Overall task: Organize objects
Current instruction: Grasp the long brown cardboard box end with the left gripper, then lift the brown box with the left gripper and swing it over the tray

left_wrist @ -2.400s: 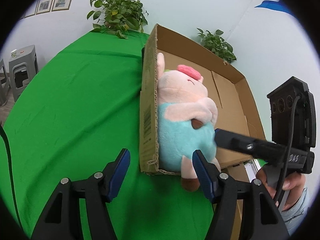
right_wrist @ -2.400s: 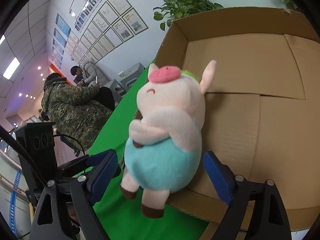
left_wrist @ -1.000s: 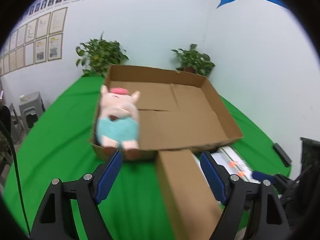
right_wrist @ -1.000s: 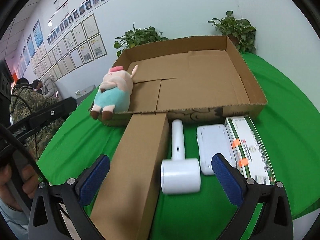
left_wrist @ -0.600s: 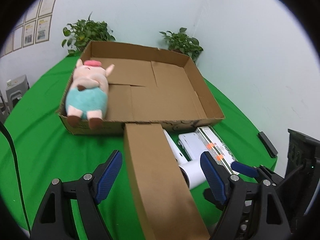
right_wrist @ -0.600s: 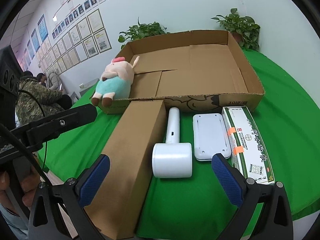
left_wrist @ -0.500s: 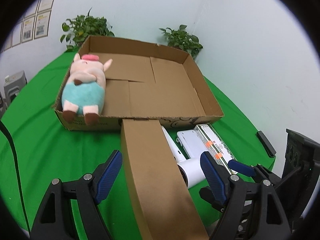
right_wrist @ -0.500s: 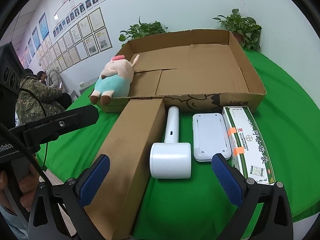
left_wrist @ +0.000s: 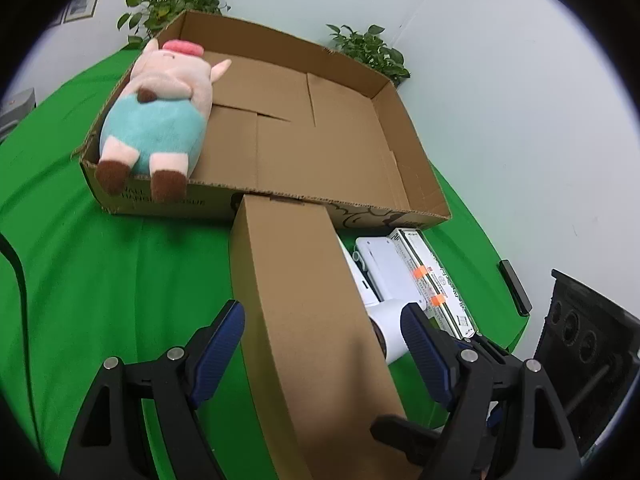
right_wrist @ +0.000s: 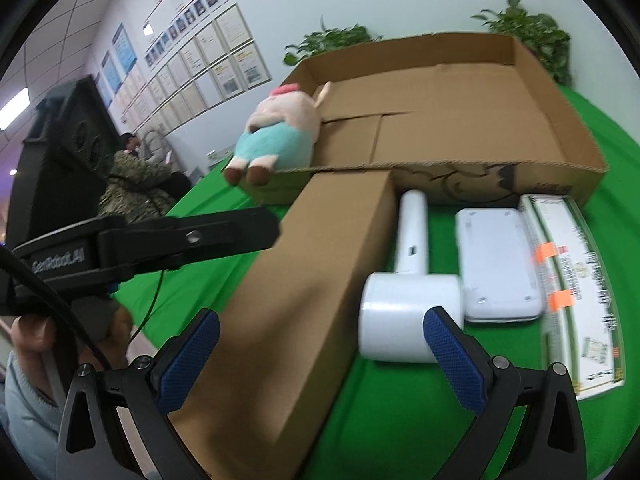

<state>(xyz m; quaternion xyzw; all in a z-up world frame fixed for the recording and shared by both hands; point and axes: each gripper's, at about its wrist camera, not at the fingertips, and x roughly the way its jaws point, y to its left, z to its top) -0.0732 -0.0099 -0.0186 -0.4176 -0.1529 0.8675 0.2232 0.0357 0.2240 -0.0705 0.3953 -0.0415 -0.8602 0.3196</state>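
My left gripper (left_wrist: 322, 334) has its 2 fingers (left_wrist: 220, 340) spread wide, and the long brown box (left_wrist: 308, 320) lies between them, its near end running under my view; neither pad touches its sides as far as I can see. My right gripper (right_wrist: 320, 352) is also spread wide, fingers (right_wrist: 450, 350) apart with nothing clamped. Between them sit the near end of the long brown box (right_wrist: 304, 280) on the left and the round head of the white handheld device (right_wrist: 410, 320) on the right.

Ahead of both pairs of fingers, the long brown box butts against the front wall of the open cardboard tray (left_wrist: 416, 160). The plush pig (left_wrist: 160, 116) lies in the tray's far-left corner, its feet hanging over the front wall. Right of the device, beyond my right finger, lie a flat white case (right_wrist: 496, 260) and a green-and-white carton (right_wrist: 576, 292) with orange tabs, side by side on the green counter (left_wrist: 100, 280). My left hand (right_wrist: 36, 340) shows at the left of the right view.
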